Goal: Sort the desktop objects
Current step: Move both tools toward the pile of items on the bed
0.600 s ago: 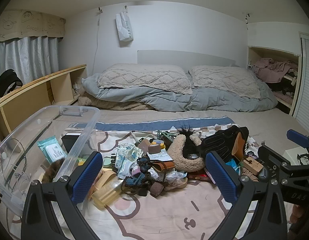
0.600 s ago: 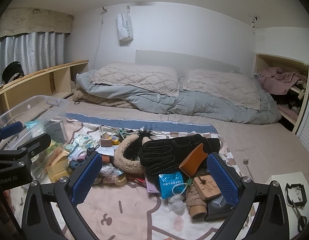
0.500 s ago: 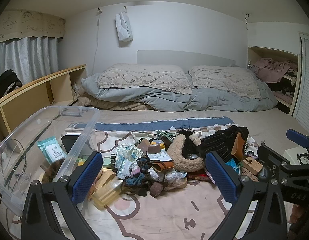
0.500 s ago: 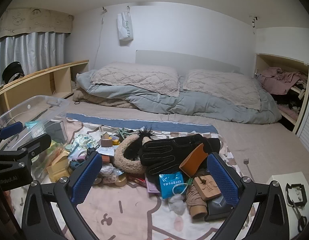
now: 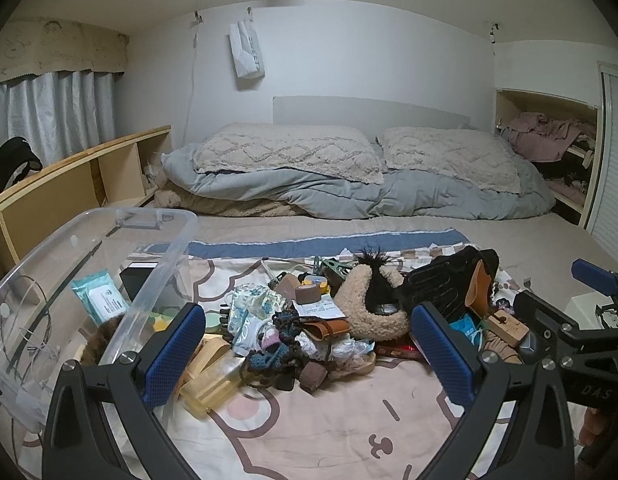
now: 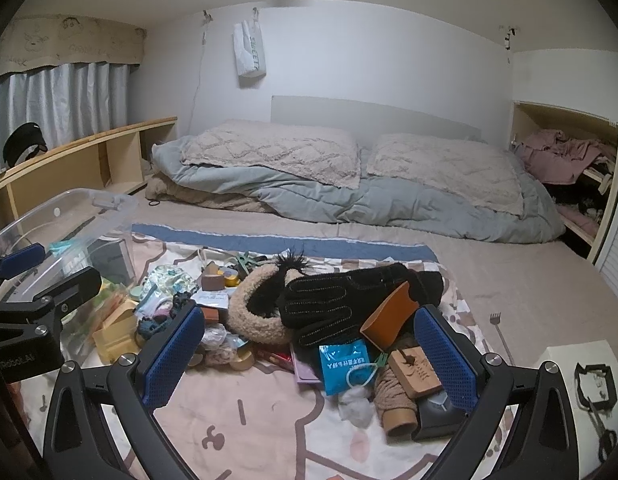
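Observation:
A heap of small objects lies on a pink cartoon-print cloth (image 5: pixel 317 432) spread on a bed. In it are a black glove (image 6: pixel 341 300), a beige fuzzy headband (image 6: pixel 249 316), a blue packet (image 6: pixel 343 364), a twine spool (image 6: pixel 393 400), a wooden block (image 6: pixel 415 372) and a yellow box (image 5: pixel 213 384). A clear plastic bin (image 5: pixel 121 292) stands at the left with a wipes pack (image 5: pixel 101 298) inside. My left gripper (image 5: pixel 309 356) hangs open in front of the heap. My right gripper (image 6: pixel 309 356) also stands open, with nothing between its fingers.
Pillows (image 5: pixel 289 156) and a grey duvet (image 5: pixel 349 196) fill the far end of the bed. A wooden shelf (image 5: pixel 69 184) runs along the left. A white sheet with scissors (image 6: pixel 589 392) lies at the right, and a small fork (image 6: pixel 499 328) rests on the sheet.

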Motion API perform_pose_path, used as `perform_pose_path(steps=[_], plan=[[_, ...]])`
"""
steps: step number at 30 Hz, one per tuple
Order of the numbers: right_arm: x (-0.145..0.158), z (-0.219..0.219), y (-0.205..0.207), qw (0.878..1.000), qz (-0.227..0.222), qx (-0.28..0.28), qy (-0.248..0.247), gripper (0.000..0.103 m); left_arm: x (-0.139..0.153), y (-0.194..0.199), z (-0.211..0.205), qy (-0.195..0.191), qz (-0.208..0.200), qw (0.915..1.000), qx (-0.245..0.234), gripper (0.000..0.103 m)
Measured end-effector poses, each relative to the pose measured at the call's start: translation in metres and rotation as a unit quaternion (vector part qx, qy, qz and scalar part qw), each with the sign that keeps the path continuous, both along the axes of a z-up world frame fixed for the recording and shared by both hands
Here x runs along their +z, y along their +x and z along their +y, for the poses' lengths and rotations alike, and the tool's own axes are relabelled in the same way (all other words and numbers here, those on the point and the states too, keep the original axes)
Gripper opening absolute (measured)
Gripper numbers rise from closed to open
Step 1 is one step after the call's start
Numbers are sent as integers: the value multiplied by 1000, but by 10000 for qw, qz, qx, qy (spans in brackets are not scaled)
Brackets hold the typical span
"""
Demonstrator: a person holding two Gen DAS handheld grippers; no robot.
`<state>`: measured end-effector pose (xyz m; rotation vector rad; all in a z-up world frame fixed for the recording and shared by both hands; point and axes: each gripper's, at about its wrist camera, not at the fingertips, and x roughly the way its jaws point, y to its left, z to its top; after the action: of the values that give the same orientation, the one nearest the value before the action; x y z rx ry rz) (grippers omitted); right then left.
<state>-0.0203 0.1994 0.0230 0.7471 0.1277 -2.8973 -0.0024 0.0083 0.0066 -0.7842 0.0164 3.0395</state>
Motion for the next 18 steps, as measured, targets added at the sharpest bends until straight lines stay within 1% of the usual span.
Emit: perform_pose_path(steps=[5,13,18], plan=[[-8,-1,-4,10000,-52,-2,27,103,-17,-13,-5,-18,-119,9999,92,103],[-31,3,-18,9995,-316,-52,-38,103,-45,-29,-14,13,-408,9988,276,103],[-50,7,-30,9985,-520,-57,-143,103,-66,-42,-18,129,-674,9971,321,103]])
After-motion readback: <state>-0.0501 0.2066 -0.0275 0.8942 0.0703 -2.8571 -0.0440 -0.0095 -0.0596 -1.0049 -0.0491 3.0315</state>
